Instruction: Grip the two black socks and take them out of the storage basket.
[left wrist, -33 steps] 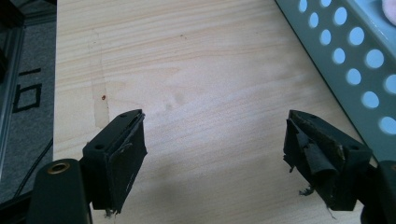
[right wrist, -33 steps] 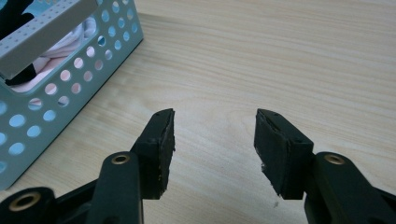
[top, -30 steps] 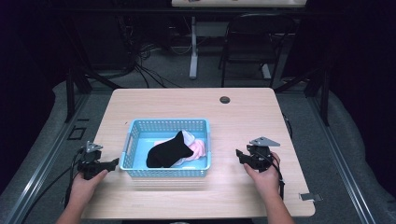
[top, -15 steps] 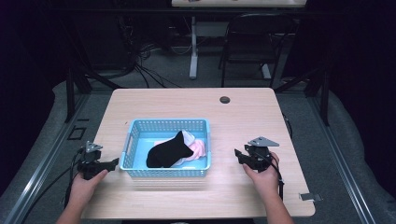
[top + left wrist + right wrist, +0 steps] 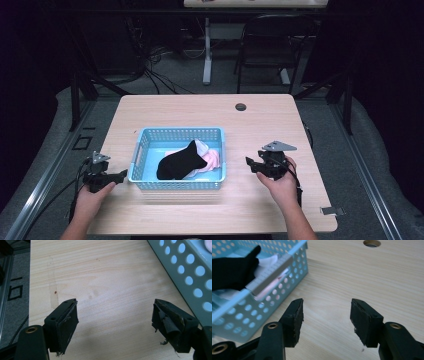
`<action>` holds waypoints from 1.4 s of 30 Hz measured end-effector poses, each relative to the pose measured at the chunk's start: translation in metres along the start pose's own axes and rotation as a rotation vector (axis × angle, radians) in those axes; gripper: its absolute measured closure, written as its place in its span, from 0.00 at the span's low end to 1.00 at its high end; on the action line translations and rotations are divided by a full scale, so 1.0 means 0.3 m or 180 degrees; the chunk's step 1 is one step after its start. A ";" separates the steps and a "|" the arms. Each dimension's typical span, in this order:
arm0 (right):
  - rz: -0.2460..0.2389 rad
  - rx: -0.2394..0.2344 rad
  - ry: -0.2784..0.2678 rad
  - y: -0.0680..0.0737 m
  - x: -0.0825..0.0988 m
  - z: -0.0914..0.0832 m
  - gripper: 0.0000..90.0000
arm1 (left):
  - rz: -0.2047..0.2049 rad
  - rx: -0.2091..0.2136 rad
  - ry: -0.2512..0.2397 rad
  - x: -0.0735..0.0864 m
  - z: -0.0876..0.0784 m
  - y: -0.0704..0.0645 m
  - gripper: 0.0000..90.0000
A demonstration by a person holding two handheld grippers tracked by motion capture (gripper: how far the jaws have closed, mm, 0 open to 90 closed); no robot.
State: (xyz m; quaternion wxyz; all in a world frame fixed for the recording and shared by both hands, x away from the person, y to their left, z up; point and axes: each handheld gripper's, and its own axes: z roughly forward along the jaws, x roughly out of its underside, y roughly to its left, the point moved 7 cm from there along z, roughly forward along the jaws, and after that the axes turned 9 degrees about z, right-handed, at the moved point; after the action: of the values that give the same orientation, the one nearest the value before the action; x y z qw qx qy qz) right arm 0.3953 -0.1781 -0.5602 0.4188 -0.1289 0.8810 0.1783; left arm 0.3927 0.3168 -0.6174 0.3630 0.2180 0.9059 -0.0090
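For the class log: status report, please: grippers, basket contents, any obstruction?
Left gripper open, empty. Right gripper open, empty. Black sock on pink cloth in blue basket. Nothing in the way.

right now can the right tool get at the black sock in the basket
Probably yes. The right tool sits open on the table beside the blue basket, its jaws having just been opening with nothing between them. The black sock lies on top of the pink cloth; the tool must clear the basket's wall.

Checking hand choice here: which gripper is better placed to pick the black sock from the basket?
Probably the right gripper: open, aimed at the basket, black sock showing ahead.
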 end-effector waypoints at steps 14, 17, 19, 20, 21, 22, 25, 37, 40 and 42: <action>-0.0322 -0.0215 0.0069 0.139 -0.130 0.028 0.47 | -0.0007 0.0003 -0.0001 -0.001 0.002 -0.004 0.23; -0.0385 -0.0259 0.0066 0.173 -0.161 0.036 0.47 | -0.0007 0.0003 -0.0003 -0.001 0.001 -0.004 0.23; -0.0413 -0.0288 0.0068 0.191 -0.175 0.042 0.47 | 0.0002 0.0007 -0.0002 -0.001 0.000 -0.003 0.23; -0.0422 -0.0296 0.0052 0.205 -0.185 0.046 0.48 | -0.0002 0.0005 -0.0003 -0.001 0.000 -0.003 0.23; -0.0428 -0.0314 0.0034 0.214 -0.192 0.049 0.48 | -0.0001 0.0009 -0.0001 -0.001 0.000 -0.002 0.23; -0.0449 -0.0333 0.0043 0.227 -0.200 0.054 0.48 | -0.0003 -0.0001 -0.0009 -0.001 0.000 -0.002 0.23; -0.0479 -0.0392 0.0086 0.259 -0.214 0.066 0.48 | -0.0003 0.0011 -0.0005 -0.001 0.001 -0.003 0.23; -0.0744 -0.0476 0.0178 0.362 -0.258 0.111 0.49 | -0.0005 0.0015 -0.0006 -0.001 0.000 -0.003 0.23; -0.0762 -0.0502 0.0183 0.382 -0.269 0.127 0.49 | -0.0007 0.0015 -0.0005 -0.001 0.000 -0.002 0.23; -0.0787 -0.0507 0.0200 0.393 -0.276 0.138 0.49 | -0.0006 0.0016 -0.0005 -0.001 0.000 -0.002 0.23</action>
State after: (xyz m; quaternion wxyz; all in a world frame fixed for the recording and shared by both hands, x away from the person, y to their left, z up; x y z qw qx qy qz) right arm 0.4307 -0.0476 -0.4952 0.3983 -0.2748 0.8541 0.1906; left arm 0.3927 0.3161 -0.6173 0.3631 0.2180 0.9058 -0.0118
